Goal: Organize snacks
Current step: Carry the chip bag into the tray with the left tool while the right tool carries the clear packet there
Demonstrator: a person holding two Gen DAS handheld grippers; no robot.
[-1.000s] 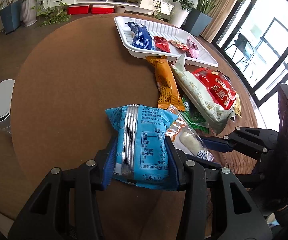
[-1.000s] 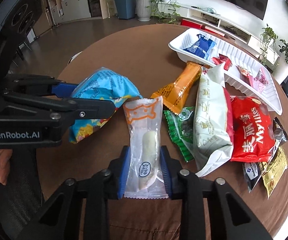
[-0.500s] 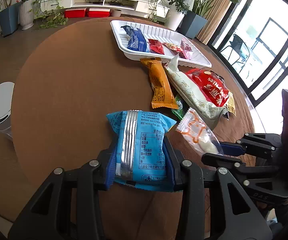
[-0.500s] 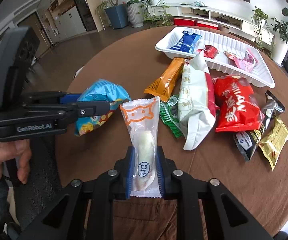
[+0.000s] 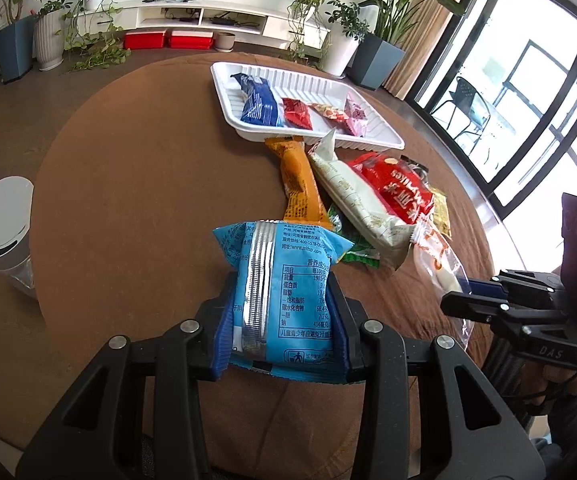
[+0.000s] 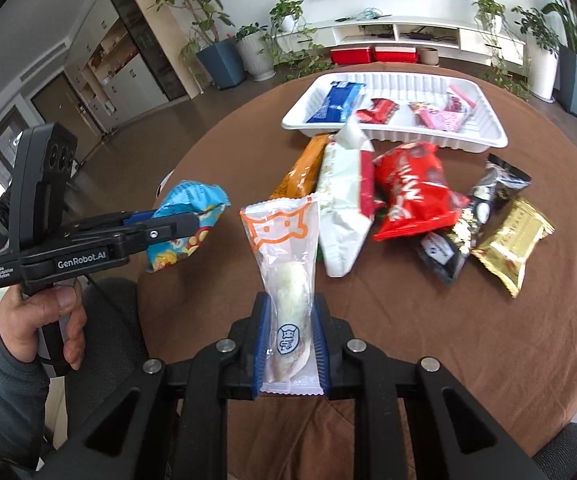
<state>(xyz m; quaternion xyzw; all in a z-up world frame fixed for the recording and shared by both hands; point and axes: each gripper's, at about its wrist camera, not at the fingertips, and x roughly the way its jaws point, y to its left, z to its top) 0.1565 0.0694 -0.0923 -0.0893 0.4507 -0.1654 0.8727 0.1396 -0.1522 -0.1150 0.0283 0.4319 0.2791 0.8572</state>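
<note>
My left gripper [image 5: 280,320] is shut on a light blue snack packet [image 5: 280,284] and holds it above the near edge of the round brown table [image 5: 136,200]; it also shows in the right wrist view [image 6: 186,224]. My right gripper [image 6: 288,340] is shut on a clear packet with an orange cat print [image 6: 288,264] holding a white snack, lifted off the table; it shows in the left wrist view too [image 5: 436,260]. A white tray [image 5: 224,92] at the far side holds a dark blue packet [image 5: 258,102] and small red and pink packets.
Loose snacks lie between me and the tray: an orange packet [image 5: 300,176], a white bag [image 5: 352,196], a red bag [image 5: 400,192], a green packet [image 5: 352,248], black [image 6: 468,220] and gold [image 6: 512,240] packets. A white bin [image 5: 0,224] stands left of the table.
Both grippers have lifted and pulled back from the pile with their packets. The clear packet is off the table and the two grippers have moved apart.
</note>
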